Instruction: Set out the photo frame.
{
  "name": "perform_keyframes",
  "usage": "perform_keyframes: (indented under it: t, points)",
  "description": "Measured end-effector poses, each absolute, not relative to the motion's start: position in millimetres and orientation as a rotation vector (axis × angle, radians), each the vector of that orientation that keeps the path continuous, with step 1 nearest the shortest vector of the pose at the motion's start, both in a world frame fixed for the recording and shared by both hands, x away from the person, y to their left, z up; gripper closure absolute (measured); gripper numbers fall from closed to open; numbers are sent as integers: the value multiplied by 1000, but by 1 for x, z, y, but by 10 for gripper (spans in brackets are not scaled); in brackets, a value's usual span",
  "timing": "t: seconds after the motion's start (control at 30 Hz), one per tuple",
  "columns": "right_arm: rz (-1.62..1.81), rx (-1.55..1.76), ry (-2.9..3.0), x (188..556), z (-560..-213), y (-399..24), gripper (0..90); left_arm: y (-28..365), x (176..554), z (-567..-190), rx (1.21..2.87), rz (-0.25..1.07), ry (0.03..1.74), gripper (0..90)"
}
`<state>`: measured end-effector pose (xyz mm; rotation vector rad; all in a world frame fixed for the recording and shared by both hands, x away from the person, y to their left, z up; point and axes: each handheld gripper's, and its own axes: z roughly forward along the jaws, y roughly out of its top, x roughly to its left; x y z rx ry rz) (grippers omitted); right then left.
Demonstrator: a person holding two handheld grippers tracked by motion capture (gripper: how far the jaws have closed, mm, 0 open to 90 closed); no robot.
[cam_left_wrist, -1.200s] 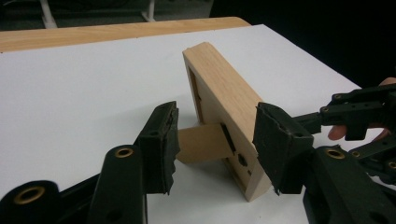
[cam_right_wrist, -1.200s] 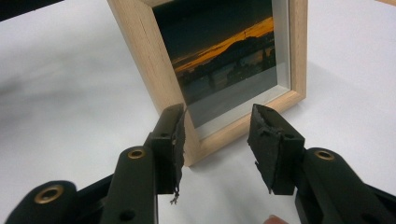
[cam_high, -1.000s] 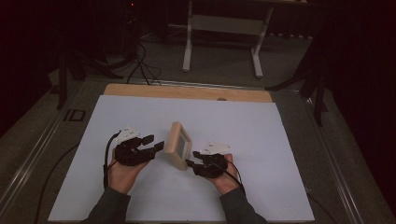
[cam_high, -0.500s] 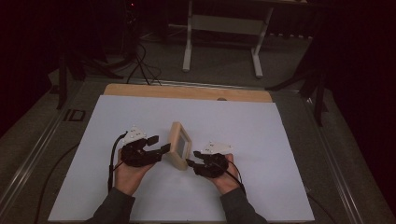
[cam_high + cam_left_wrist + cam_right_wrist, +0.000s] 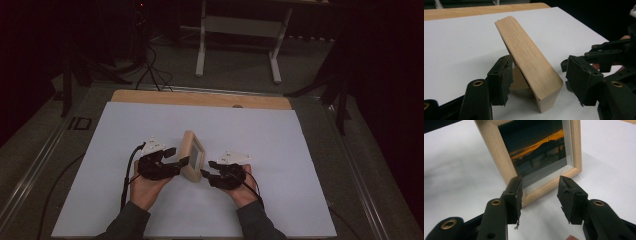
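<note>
A small light-wood picture frame stands tilted on the white table top, propped on a back support. It holds a dark sunset photo that faces my right gripper. My left gripper is open at the frame's left side. Its jaws straddle the frame's wooden edge, with gaps at both pads. My right gripper is open just in front of the frame's lower corner, and nothing is between its pads. The right gripper's jaws also show beyond the frame in the left gripper view.
A bare wood strip runs along the table's far edge. Beyond it are a dark floor, loose cables and the white legs of a stand. Metal rails flank the table.
My left gripper has moved right, up to the frame, and its jaws now stand around the frame's edge. The right gripper and the frame have stayed put.
</note>
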<state>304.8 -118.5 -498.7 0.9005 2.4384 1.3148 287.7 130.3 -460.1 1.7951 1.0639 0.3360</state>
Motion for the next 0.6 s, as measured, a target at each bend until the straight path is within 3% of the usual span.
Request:
perform_keyframes:
  t: [0.6]
  points:
    - [1333,918,2412,307,-495,-125,537,119,292,-472,1840,322,1096,400]
